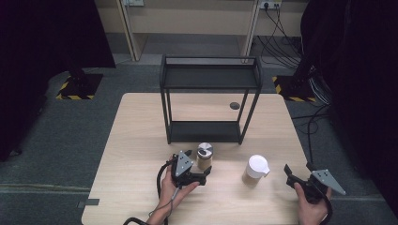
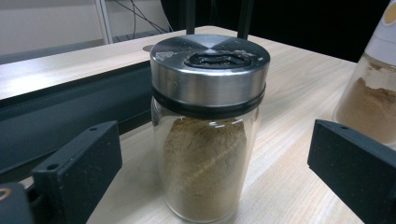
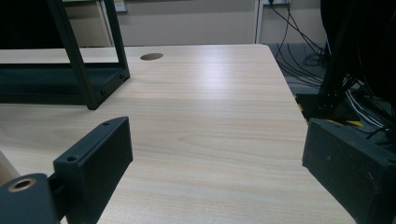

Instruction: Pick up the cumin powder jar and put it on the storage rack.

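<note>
A lab or test room is suggested: a bare wooden counter [image 1: 141, 140] is set on grey carpet, flanked by black curtains [image 1: 28, 47], hazard-striped stand bases [image 1: 77, 86], wall sockets [image 1: 270, 4] and bundled cables [image 1: 281, 47].

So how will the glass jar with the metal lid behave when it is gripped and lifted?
The spice jar looks like rigid glass, so probably smooth and somewhat slippery between the pads. It is tall and narrow, so a sideways push may tip it. The powder fills much of it, adding moderate weight.
</note>
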The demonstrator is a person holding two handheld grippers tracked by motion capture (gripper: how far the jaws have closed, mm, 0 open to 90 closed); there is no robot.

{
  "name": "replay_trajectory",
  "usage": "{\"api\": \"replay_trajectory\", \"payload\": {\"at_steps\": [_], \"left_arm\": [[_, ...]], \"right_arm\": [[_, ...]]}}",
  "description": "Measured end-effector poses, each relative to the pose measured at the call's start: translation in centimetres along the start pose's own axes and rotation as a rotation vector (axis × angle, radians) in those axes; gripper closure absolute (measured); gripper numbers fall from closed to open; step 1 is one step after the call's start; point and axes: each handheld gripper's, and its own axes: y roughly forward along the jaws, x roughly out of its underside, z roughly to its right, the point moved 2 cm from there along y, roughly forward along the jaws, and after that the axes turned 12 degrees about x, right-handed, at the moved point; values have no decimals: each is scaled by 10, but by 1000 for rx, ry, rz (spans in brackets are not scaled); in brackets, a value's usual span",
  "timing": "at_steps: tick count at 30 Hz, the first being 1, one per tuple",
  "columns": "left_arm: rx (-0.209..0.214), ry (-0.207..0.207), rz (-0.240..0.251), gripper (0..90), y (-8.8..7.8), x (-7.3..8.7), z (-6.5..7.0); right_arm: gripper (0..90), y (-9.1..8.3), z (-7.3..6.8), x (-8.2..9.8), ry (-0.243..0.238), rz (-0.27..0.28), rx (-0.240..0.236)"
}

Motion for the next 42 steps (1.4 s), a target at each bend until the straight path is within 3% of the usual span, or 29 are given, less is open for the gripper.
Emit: {"api": "replay_trajectory", "payload": {"at_steps": [10,20,32,36,42], "left_arm": [[-30,-24,-20,48,14,-3,4],[-56,-30,-32,150,22,-7,4],[-53,-42,-62,234,29,-9,4],[-52,-37,-82,302,30,-12,4],[-54,-21,-82,308,30,-11,5]], "right_arm": [[85,0,0,0,-6,0,-2],[85,0,0,0,-10,1,-2],[86,0,0,0,-10,-1,-3],[86,0,0,-1,-10,-2,-2],[85,0,0,-1,-10,-2,-1]]}}
